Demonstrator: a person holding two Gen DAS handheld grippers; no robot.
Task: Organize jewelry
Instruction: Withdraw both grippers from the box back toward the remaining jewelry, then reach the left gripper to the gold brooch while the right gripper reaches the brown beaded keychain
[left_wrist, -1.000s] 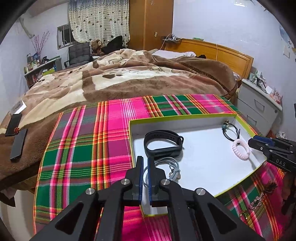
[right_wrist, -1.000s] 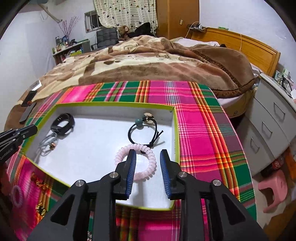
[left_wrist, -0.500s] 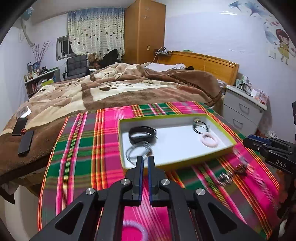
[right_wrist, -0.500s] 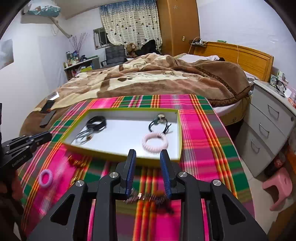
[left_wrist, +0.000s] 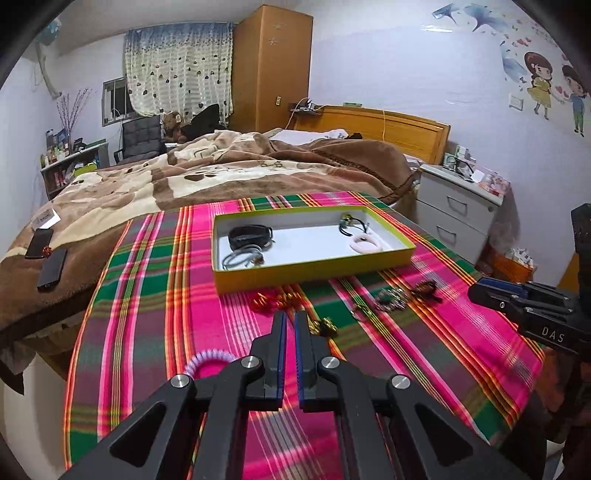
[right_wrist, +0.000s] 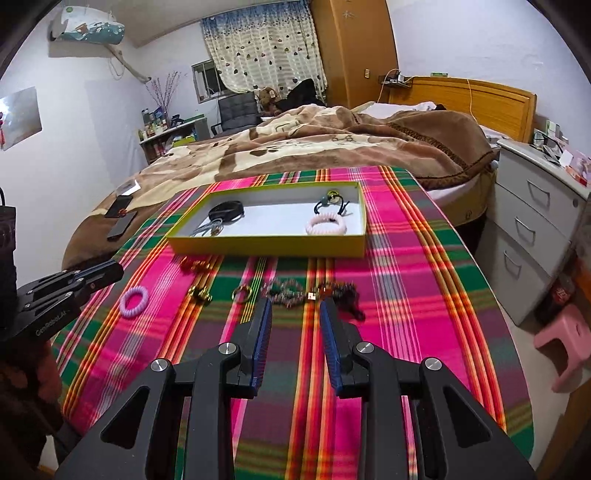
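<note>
Several bracelets (right_wrist: 291, 290) lie just beyond the open right hand-held gripper (right_wrist: 295, 306).

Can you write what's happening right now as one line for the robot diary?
left hand-held gripper: shut, empty | right hand-held gripper: open, empty | tray: holds four pieces | purple coil hair tie: on plaid cloth

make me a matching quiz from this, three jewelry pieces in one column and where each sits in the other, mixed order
Things:
1. pink coil hair tie
2. purple coil hair tie
3. black band

Places:
A. on the plaid cloth, outside the tray
B. right part of the tray
C. left part of the tray

Pairs: 1-B, 2-A, 3-C
</note>
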